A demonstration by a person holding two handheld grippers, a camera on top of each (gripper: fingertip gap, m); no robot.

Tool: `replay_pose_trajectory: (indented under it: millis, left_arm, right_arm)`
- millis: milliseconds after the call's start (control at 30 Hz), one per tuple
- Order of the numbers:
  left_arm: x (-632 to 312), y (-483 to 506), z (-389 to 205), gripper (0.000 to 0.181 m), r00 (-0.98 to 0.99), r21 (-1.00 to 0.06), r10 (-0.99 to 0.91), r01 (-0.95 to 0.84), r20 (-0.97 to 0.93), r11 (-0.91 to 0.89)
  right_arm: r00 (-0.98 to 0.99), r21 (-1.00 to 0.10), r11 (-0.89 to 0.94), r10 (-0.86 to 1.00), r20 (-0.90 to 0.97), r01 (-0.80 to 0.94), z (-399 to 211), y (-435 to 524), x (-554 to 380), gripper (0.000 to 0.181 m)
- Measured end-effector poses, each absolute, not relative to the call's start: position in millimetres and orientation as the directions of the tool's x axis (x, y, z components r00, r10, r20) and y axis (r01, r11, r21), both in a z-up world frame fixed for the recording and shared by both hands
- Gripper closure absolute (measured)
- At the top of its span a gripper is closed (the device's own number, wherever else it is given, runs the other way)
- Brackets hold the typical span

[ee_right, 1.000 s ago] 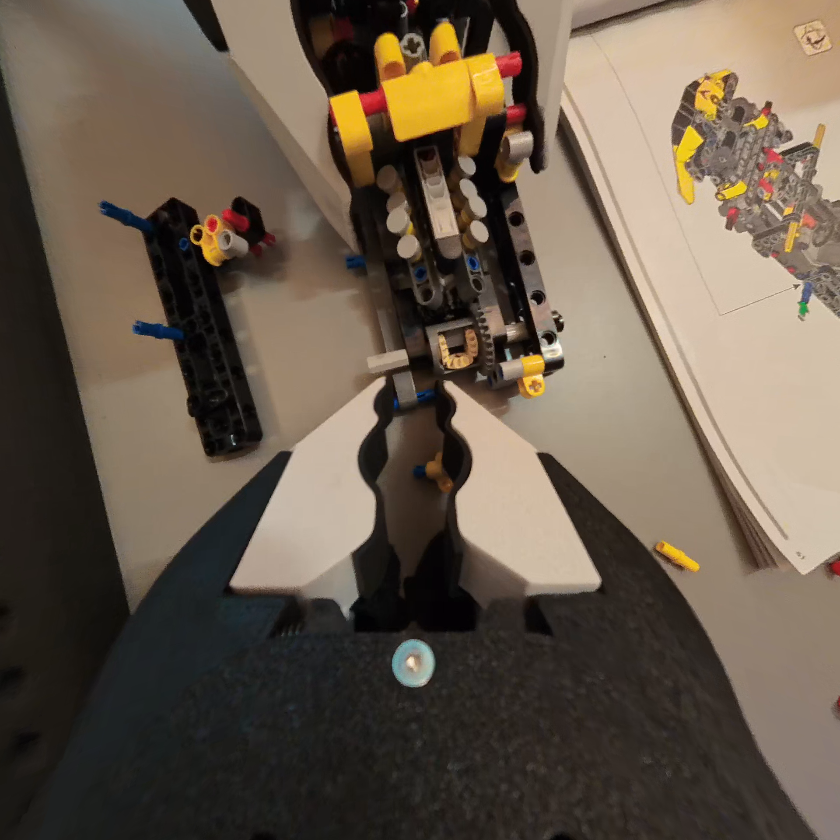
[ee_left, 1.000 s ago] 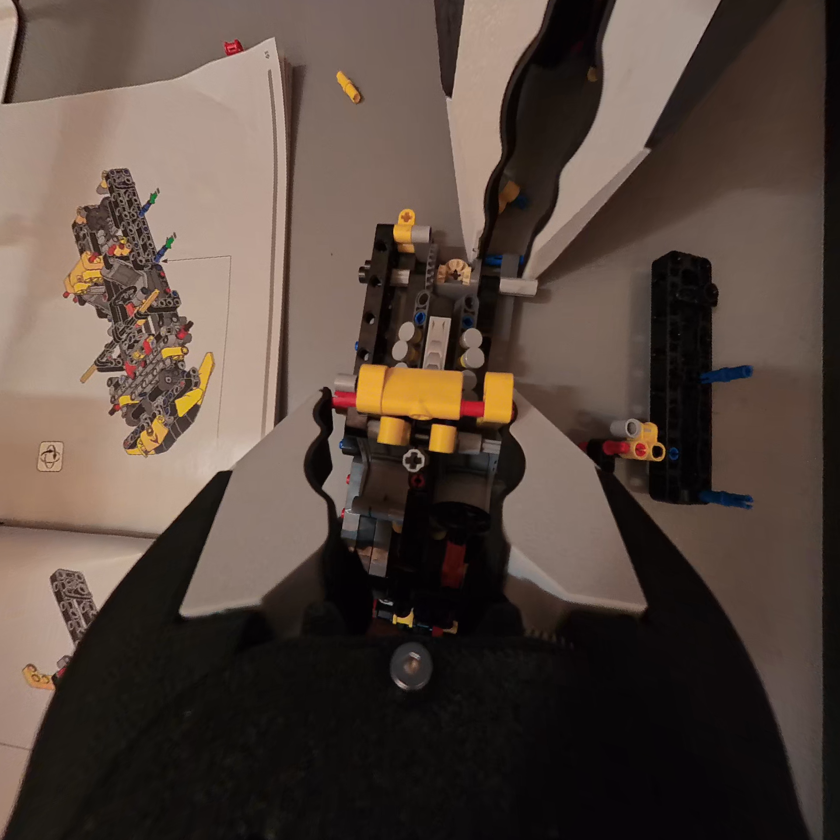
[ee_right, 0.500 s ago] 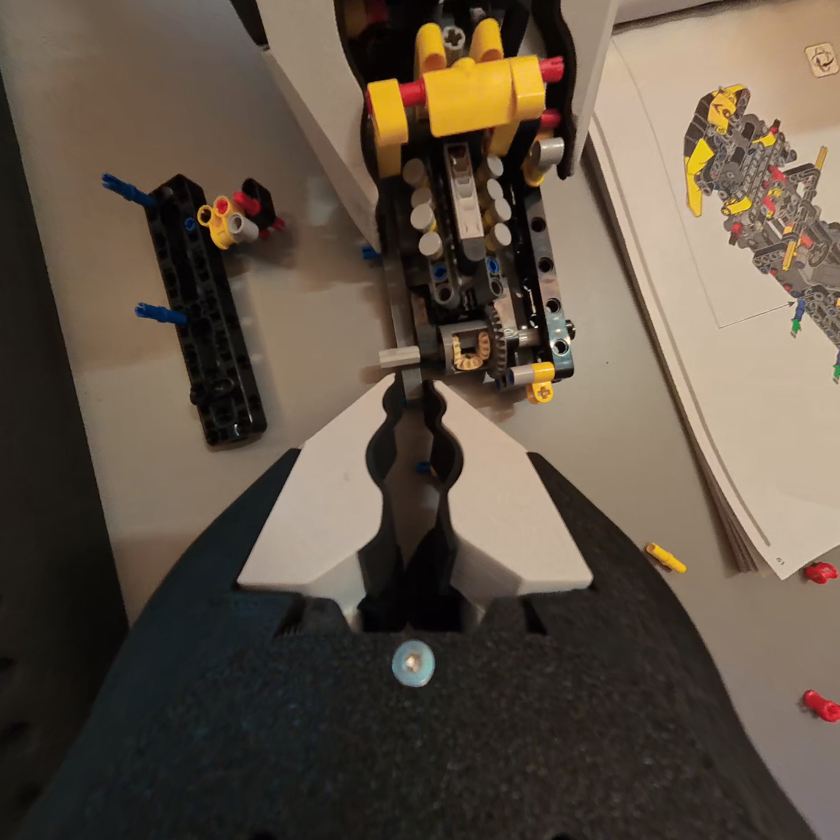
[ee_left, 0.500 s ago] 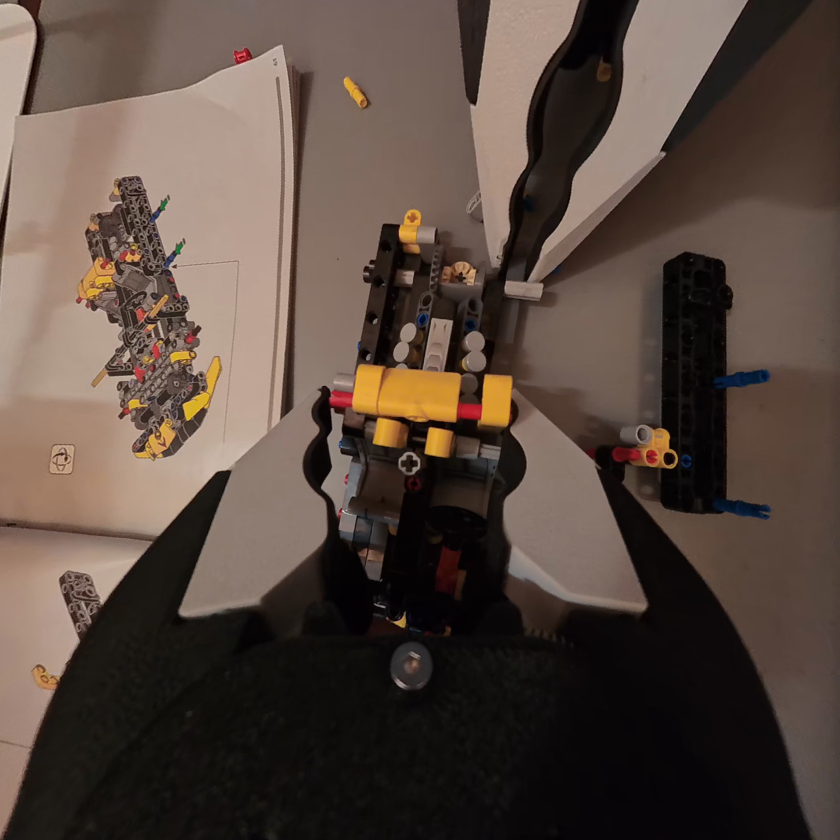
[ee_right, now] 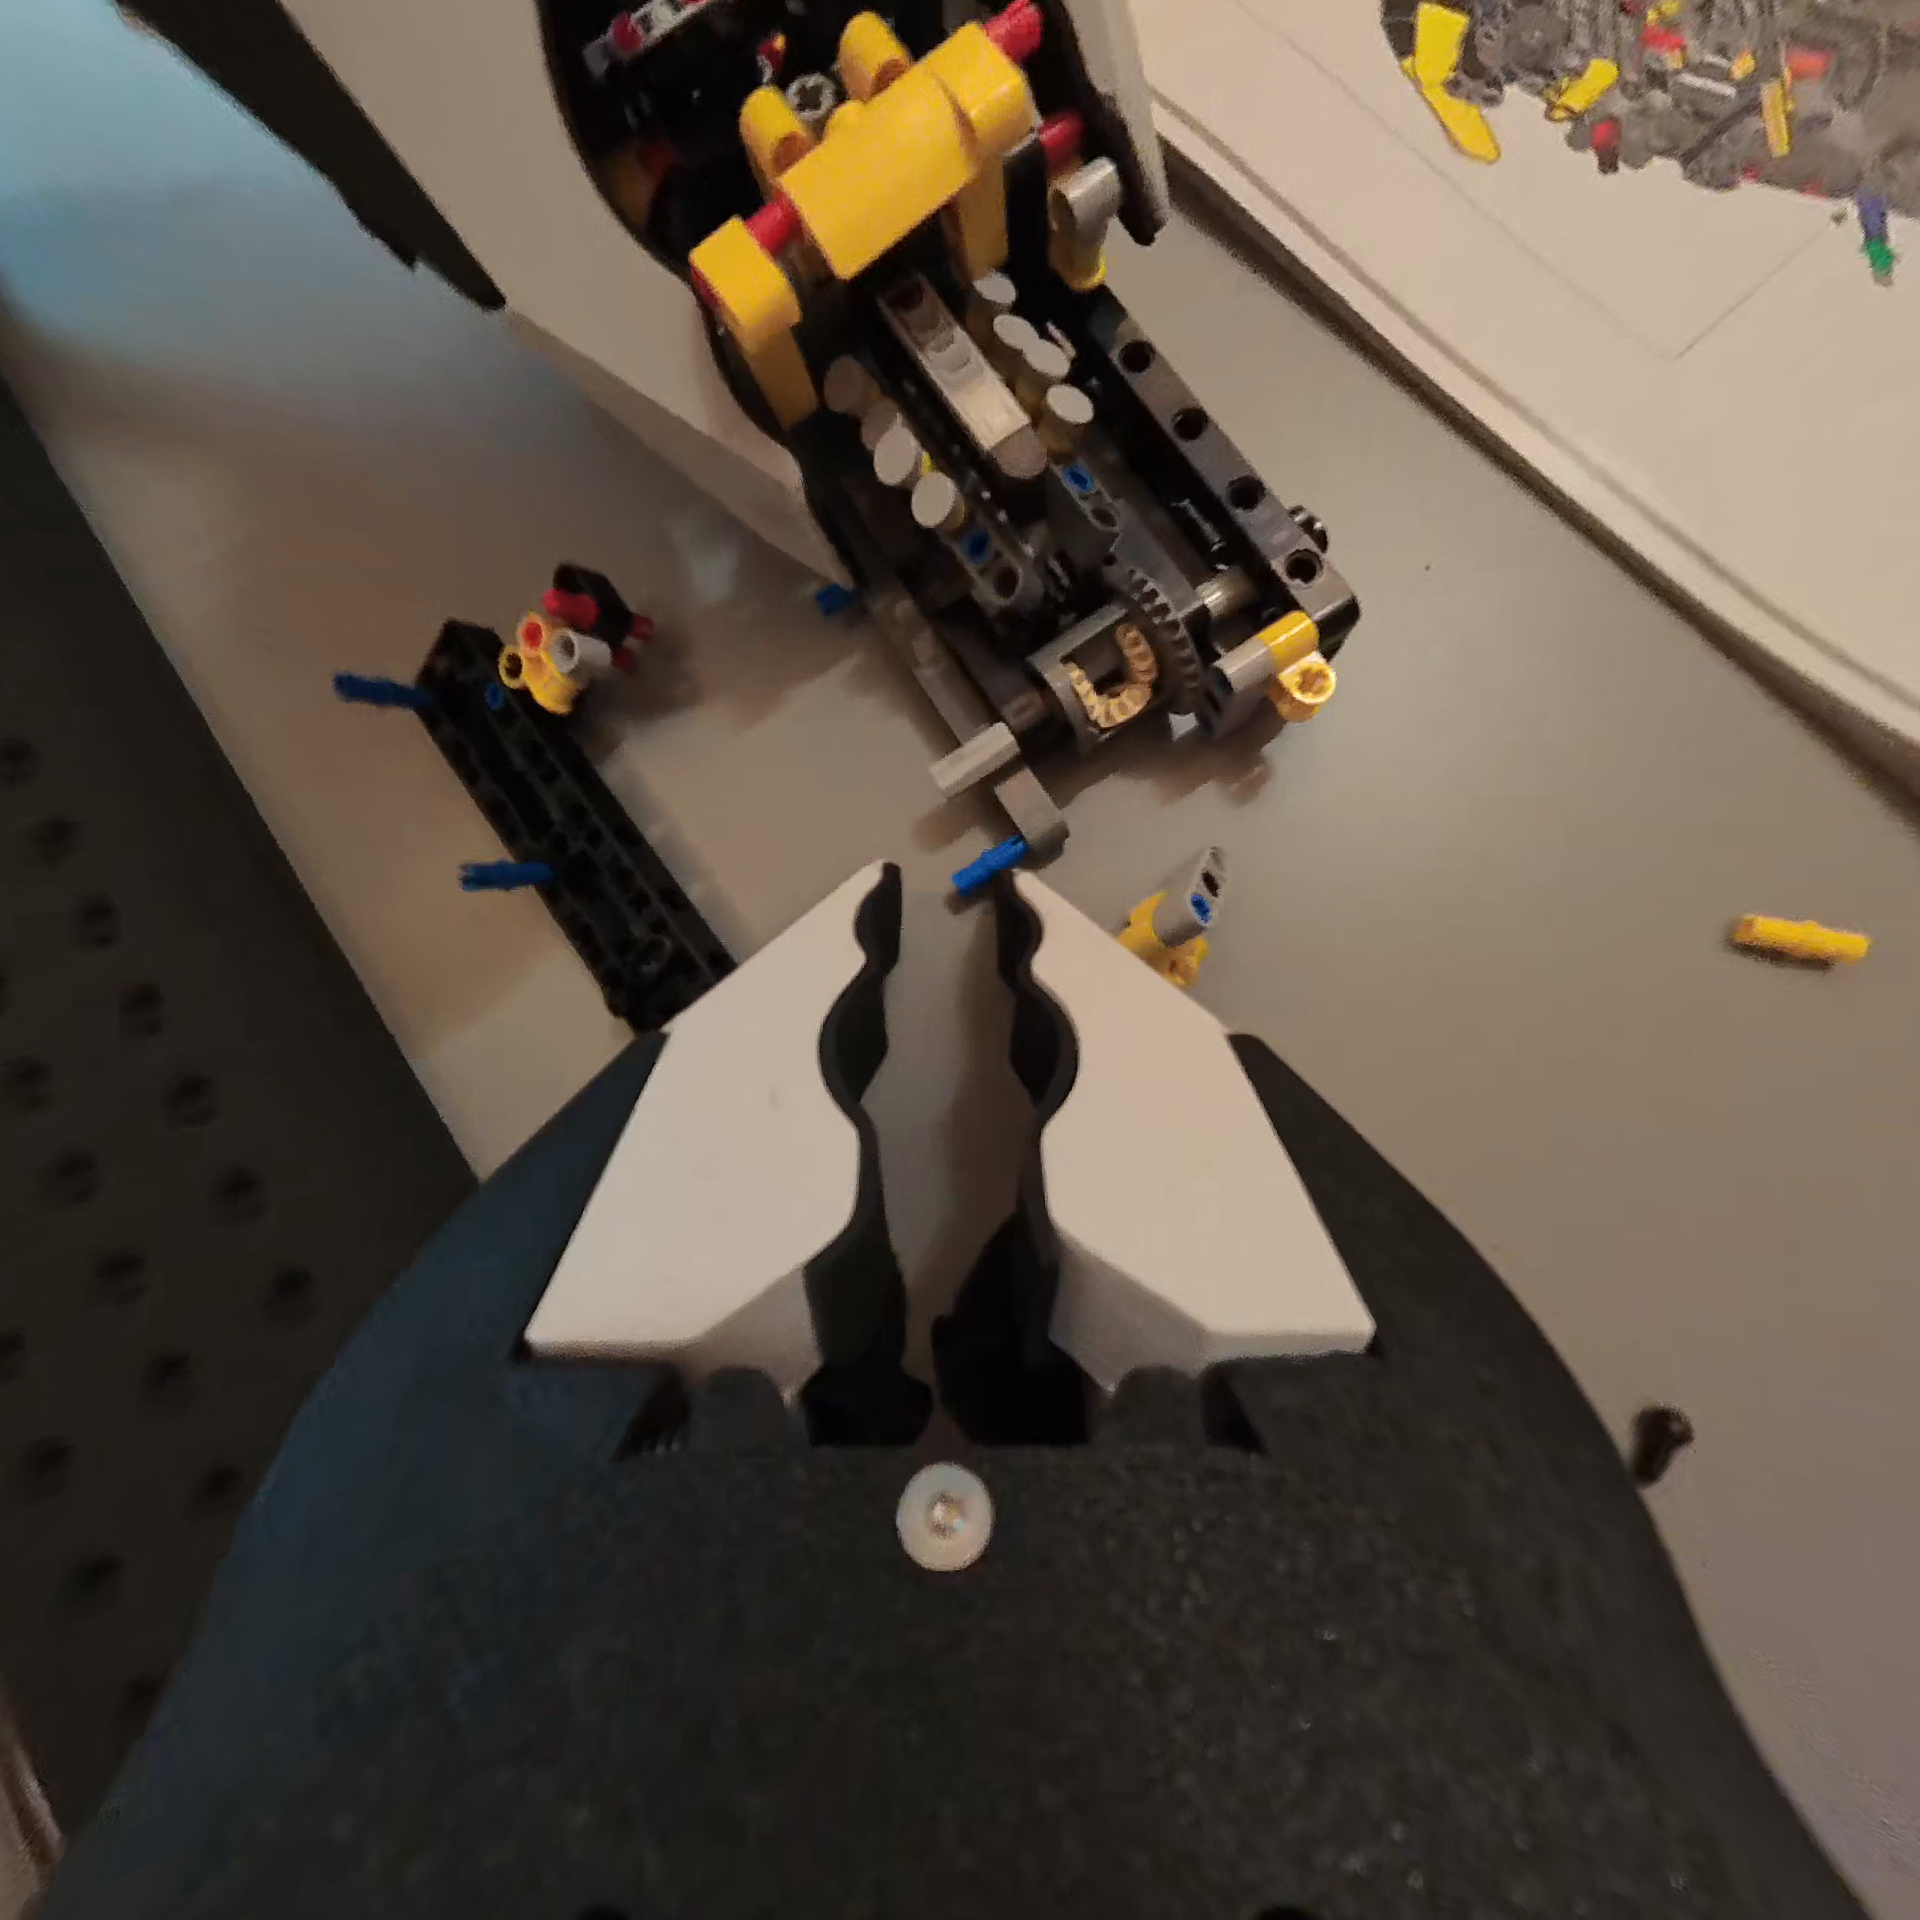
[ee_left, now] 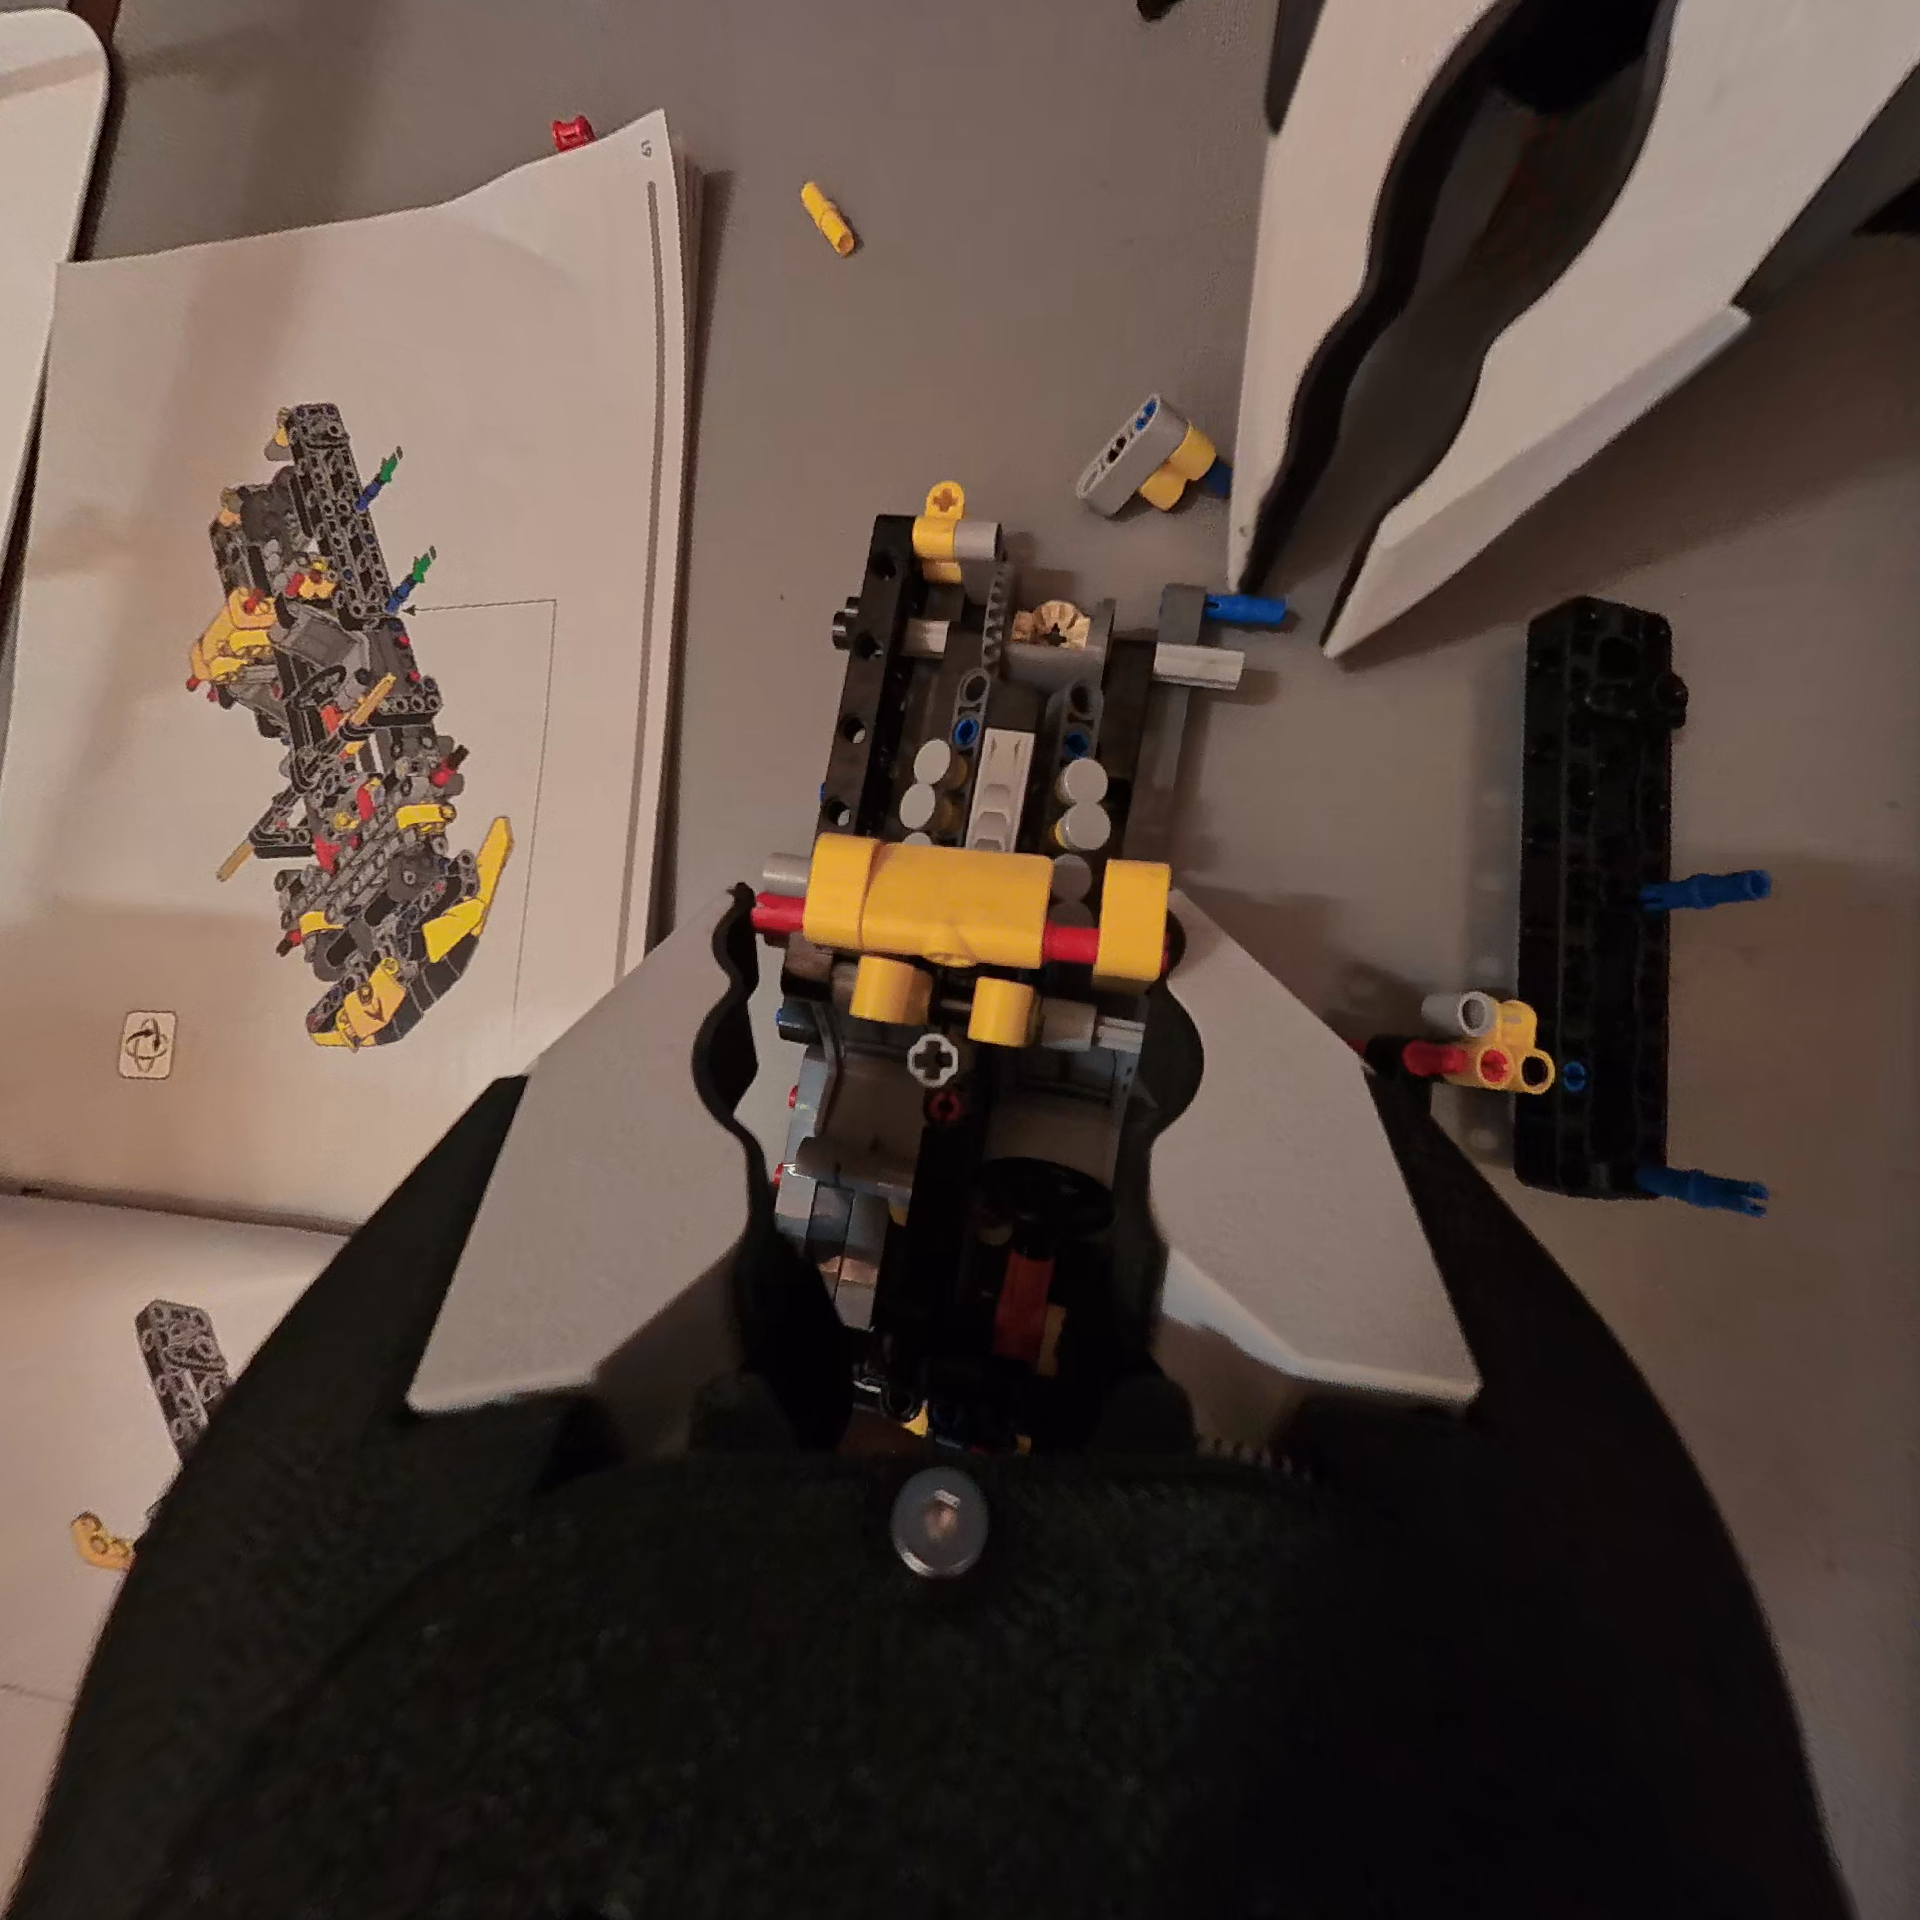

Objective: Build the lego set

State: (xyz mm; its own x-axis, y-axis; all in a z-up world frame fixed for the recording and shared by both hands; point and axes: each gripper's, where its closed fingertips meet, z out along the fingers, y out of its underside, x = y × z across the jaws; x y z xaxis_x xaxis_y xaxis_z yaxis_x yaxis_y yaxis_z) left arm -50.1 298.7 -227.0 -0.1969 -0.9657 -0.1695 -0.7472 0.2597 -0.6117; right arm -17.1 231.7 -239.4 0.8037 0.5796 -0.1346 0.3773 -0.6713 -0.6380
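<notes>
From the left wrist view we see a smooth grey tabletop (ee_left: 935,343) under dim warm light, with an open instruction booklet (ee_left: 343,665) at the left. Our left gripper (ee_left: 961,925) has its jaws clamped on the lego model (ee_left: 977,790), a studless black frame with yellow blocks. A long black beam (ee_left: 1595,894) with blue pins lies to the right.

From the right wrist view, our right gripper (ee_right: 945,883) hangs empty, jaws apart, near a small grey-and-yellow piece (ee_right: 1179,914) loose on the tabletop (ee_right: 1455,1039). A perforated dark surface (ee_right: 135,1091) borders the left.
</notes>
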Motion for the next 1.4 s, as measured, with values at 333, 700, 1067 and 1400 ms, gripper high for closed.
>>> replay_pose_trajectory:
  millis: [333, 700, 1067, 1400]
  left_arm:
    - [-47.6, 301.6, -227.2, 0.106, -0.132, -0.609, -0.976, -0.764, -0.176, 0.213]
    - [-47.1, 294.3, -226.5, 0.111, -0.137, -0.596, -0.969, -0.768, -0.206, 0.235]
    - [-41.8, 285.3, -202.5, 0.095, -0.155, -0.660, -0.982, -0.727, -0.110, 0.189]
    - [-15.2, 284.5, -219.2, 0.094, -0.373, -0.287, -0.925, -0.881, -0.066, 0.376]
  right_arm:
    - [0.931, -0.585, -0.804, 0.285, -0.227, 0.103, -243.1, 242.3, -8.4, 0.175]
    - [0.909, -0.495, -0.865, 0.270, -0.317, 0.084, -243.0, 223.3, -13.9, 0.176]
    - [0.921, -0.614, -0.754, 0.373, -0.109, 0.233, -240.4, 243.5, 2.2, 0.176]
    - [0.941, -0.666, -0.743, 0.269, -0.206, 0.066, -240.7, 238.6, -4.4, 0.162]
